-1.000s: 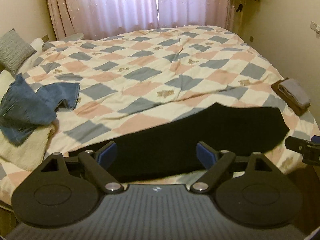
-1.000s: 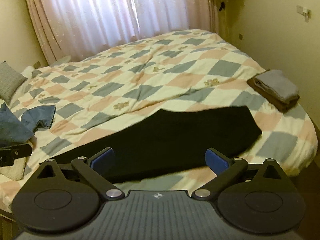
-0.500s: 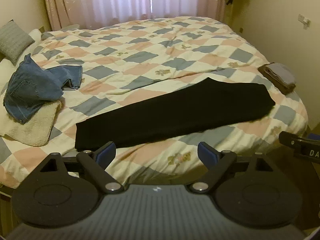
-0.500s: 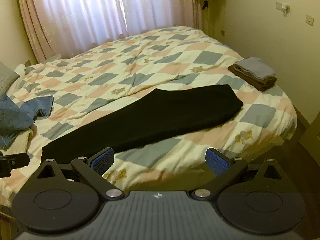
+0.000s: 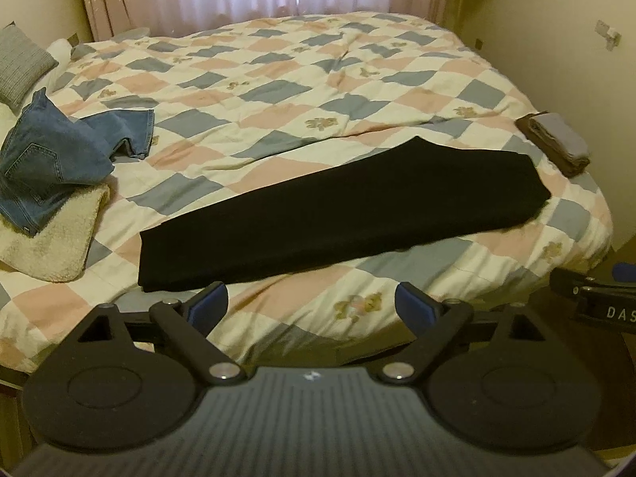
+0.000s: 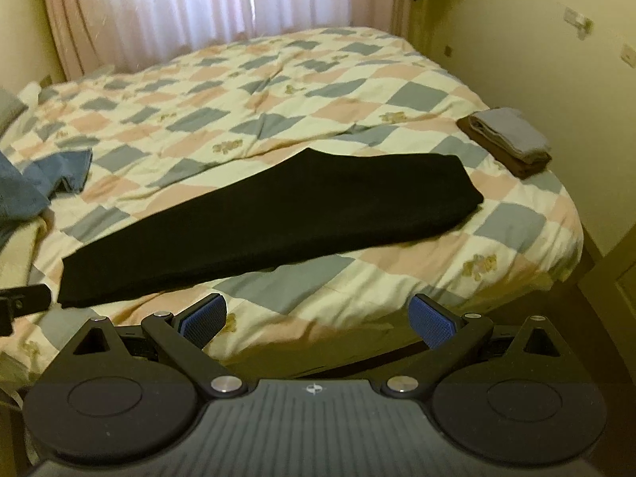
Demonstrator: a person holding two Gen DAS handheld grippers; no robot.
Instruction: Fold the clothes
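A long black garment lies flat on the bed, folded lengthwise into a strip that runs from near left to far right. Crumpled blue jeans sit at the bed's left side on a cream fleece piece. My left gripper hangs open over the bed's near edge, short of the black garment, holding nothing. Also open and empty, my right gripper stays back at the near edge. The tip of the right gripper shows at the right of the left wrist view.
The bed carries a checked quilt in pink, blue and cream. A folded stack of grey and brown clothes rests at the bed's right edge. A grey pillow lies far left. Curtains and walls close the room behind.
Both grippers have pulled back and up from the black garment, which now lies further ahead on the bed. Both stay open throughout.
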